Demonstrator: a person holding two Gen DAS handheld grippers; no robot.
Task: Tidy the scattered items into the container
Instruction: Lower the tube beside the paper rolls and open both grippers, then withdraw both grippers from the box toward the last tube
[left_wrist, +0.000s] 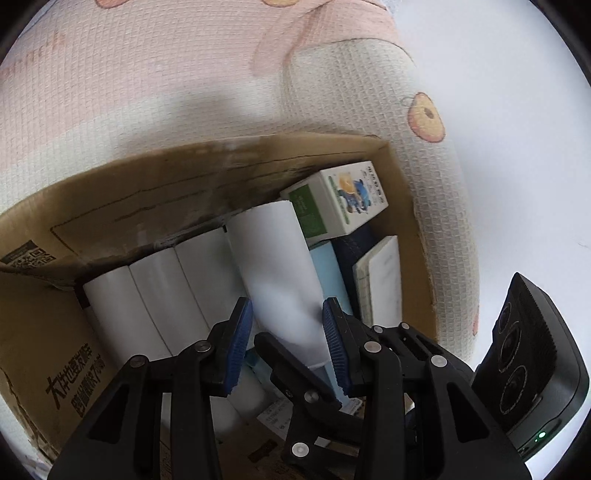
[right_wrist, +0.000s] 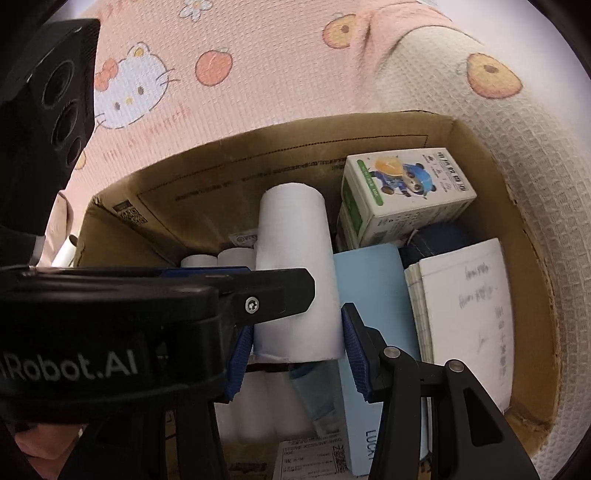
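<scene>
Blue ribbed pads line both black two-finger grippers, and each pair sits around the same long white paper roll (right_wrist: 295, 273), which lies tilted atop the contents of the brown corrugated cardboard box (right_wrist: 207, 184). The left gripper (left_wrist: 288, 343) has the roll between its pads, pressed on either side. The right gripper (right_wrist: 295, 350) likewise brackets the roll's near end; a sliver of gap shows at its right-hand pad, so whether it truly clamps I cannot tell.

Inside the box: three more smooth white cylinders (left_wrist: 155, 295) lying side by side, two green-and-white printed cartons (right_wrist: 406, 192) stacked in the far corner, one pale blue flat box (right_wrist: 373, 295), one dark navy pouch (right_wrist: 439, 240), and one white handwritten notebook (right_wrist: 469, 317) standing on edge.

The box rests on a pink waffle-textured blanket (right_wrist: 236, 96) printed with cartoon cats and oranges.
</scene>
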